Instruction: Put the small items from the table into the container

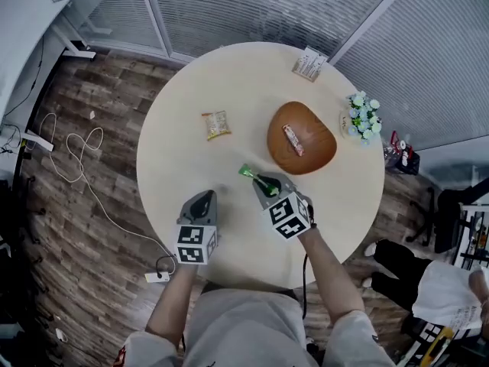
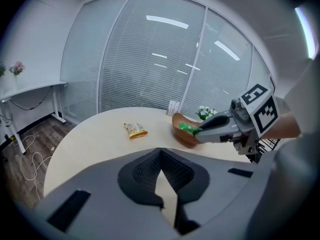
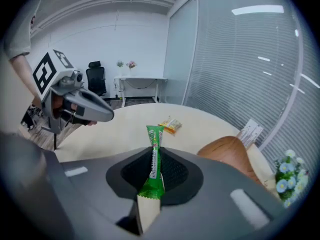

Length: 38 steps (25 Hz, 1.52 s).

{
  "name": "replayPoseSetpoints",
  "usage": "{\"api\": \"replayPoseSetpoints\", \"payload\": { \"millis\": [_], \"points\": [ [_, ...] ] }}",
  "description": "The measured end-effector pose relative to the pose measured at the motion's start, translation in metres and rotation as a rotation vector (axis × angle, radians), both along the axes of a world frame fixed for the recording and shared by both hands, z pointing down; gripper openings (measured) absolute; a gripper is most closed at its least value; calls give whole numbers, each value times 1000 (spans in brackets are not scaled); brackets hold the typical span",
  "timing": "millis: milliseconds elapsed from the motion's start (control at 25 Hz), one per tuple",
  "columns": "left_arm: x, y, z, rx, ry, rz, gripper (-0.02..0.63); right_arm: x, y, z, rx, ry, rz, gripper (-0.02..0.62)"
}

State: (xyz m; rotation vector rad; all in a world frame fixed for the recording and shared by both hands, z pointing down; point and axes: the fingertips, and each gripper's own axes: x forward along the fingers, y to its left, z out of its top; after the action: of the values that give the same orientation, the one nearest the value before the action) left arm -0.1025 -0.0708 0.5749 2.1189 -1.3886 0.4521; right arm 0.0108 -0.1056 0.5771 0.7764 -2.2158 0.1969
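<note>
Though head view obscures, right gripper (image 3: 154, 153) fingers (image 3: 175, 173) clamp green sachet (image 3: 154, 134) (left gripper (image 2: 160, 153) closed).

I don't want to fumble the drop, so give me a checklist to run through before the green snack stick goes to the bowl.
1. Grip on the green snack stick: ok, the right gripper is shut on it.
2. Stick off the table: ok, held above it.
3. Path to the wooden bowl: ok, nothing lies between.
4. Room in the bowl: ok, only a red-wrapped bar is inside.
5. Left gripper out of the way: ok, off to the side, shut and empty.
6. All small items collected: not ok, the yellow snack packet lies on the table.
</note>
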Motion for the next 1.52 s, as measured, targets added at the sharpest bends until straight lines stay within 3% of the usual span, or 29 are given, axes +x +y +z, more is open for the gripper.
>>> {"api": "replayPoseSetpoints", "payload": {
  "millis": [240,480,760,920,1040,1240,1360,1520],
  "points": [
    [28,-4,-8,5,-4,35,6,82,-68,-37,70,-81,253,38],
    [26,7,-6,-16,-33,22,6,145,-105,-4,-4,-35,446,38],
    [11,15,-9,-20,-66,-23,6,157,-104,35,-75,30,455,38],
    [9,18,-13,-13,-78,-45,6,152,-102,43,-102,3,454,41],
    [15,22,-17,-11,-83,-53,6,152,-101,40,-105,-32,464,97],
    [30,24,-25,15,-81,-78,6,157,-93,12,-38,-98,469,100],
    [45,24,-31,32,-73,-100,6,159,-75,-11,-13,-162,476,37],
    [72,30,-40,58,-63,-120,6,155,-27,-23,6,-232,465,3]
  ]
}}
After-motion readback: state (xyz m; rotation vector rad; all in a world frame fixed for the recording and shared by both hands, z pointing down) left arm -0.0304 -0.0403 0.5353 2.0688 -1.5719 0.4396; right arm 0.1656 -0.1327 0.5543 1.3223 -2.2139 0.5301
